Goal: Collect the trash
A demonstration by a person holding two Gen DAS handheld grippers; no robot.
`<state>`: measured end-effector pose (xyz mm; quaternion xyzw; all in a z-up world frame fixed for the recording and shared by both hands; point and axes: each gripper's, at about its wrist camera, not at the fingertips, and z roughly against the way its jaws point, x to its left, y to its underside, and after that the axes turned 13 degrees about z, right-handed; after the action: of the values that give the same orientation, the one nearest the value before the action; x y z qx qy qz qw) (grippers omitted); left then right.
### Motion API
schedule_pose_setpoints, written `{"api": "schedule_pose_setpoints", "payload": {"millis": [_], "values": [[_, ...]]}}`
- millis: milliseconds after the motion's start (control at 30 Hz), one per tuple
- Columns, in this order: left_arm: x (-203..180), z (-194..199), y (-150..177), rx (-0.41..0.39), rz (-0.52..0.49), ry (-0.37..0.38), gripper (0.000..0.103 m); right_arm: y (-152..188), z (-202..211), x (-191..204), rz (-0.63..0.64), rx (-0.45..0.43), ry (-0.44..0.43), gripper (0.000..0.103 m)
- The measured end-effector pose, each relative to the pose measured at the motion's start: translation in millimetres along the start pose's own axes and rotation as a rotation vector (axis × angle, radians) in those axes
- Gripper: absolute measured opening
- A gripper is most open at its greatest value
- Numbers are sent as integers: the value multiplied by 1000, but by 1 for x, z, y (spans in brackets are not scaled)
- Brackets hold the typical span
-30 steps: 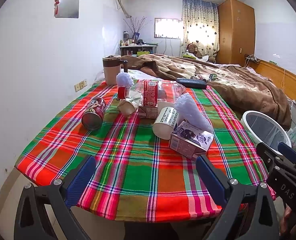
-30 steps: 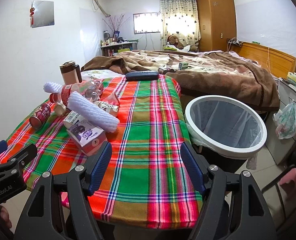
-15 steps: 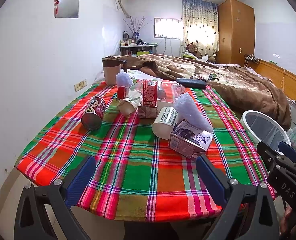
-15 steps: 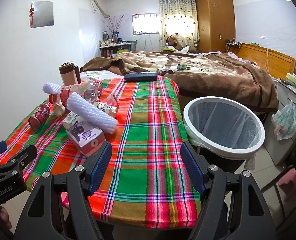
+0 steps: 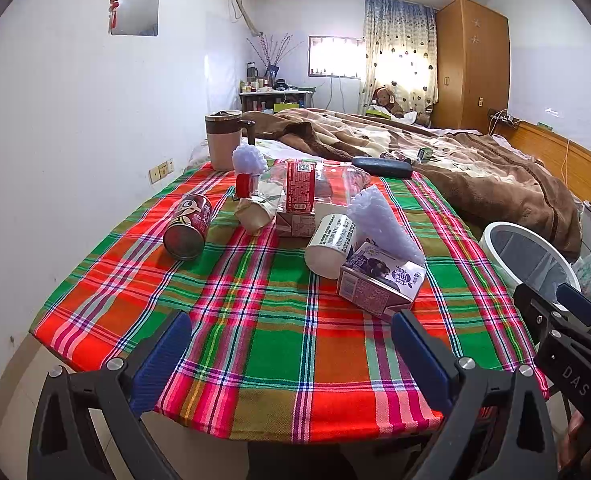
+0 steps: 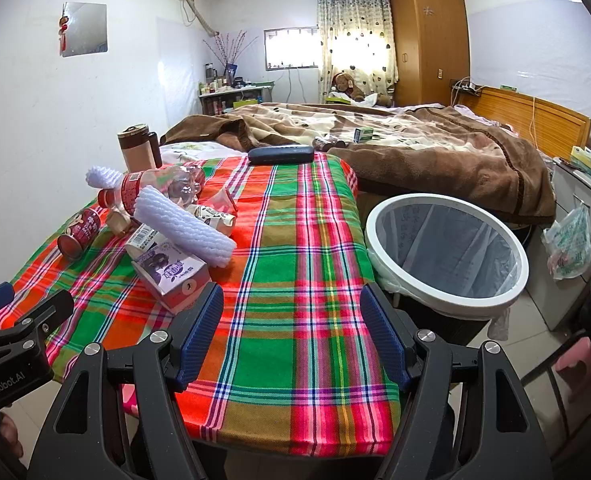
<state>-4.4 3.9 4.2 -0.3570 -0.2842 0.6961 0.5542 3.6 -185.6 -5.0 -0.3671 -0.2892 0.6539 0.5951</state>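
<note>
Trash lies on the plaid table (image 5: 279,344): a red can (image 5: 187,226) on its side, a clear bottle with a red label (image 5: 303,186), a paper cup (image 5: 329,240), a purple milk carton (image 5: 379,282) and white foam netting (image 5: 383,224). The carton (image 6: 171,274) and netting (image 6: 183,226) also show in the right wrist view. A white-rimmed bin (image 6: 447,254) with a liner stands right of the table. My left gripper (image 5: 291,354) is open and empty over the table's near edge. My right gripper (image 6: 291,334) is open and empty, near the carton.
A brown tumbler (image 5: 223,140) and a dark case (image 5: 381,166) sit at the table's far end. A bed with a brown blanket (image 6: 415,148) lies behind. The wall (image 5: 75,140) runs along the left. A plastic bag (image 6: 571,246) hangs at the right.
Both grippers have barely moved; the right wrist view has shifted slightly toward the table. Nothing was picked up or released.
</note>
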Motion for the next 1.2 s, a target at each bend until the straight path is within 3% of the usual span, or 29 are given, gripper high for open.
{"api": "schedule_pose_setpoints", "payload": {"millis": [967,1200], "values": [[1,2,-1,4,4,1,101,0,0,0,1,1,-2,72],[14,-8,-6,26,24,-12,101,-1,-8,3,26,15,-77,72]]}}
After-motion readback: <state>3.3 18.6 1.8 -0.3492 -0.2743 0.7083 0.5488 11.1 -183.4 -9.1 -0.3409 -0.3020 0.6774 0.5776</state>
